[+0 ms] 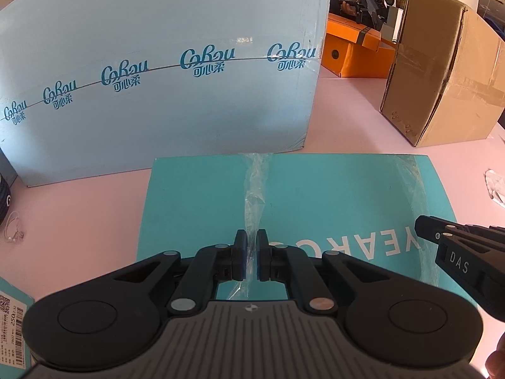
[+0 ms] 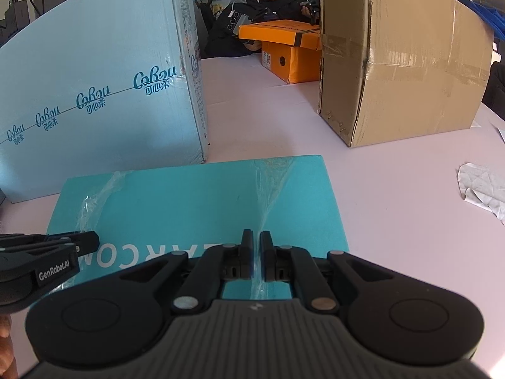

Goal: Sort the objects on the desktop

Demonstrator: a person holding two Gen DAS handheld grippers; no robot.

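Both grippers are pinching clear tape strips on the teal box (image 1: 315,195) at frame bottom: left gripper (image 1: 251,254) clenched on tape (image 1: 254,195), right gripper (image 2: 256,257) too. Box reads "YEARCO"; behind, upper left, the blue carton (image 1: 157,79) says "CoRou".

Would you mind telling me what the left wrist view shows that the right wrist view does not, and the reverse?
Only the left wrist view: a barcode-labelled box corner and a thin wire on the table.

Only the right wrist view: a person seated behind the orange box.

Both: each gripper, left gripper and right gripper, pinches clear film on the teal box, with the pale blue carton and brown carton beyond.
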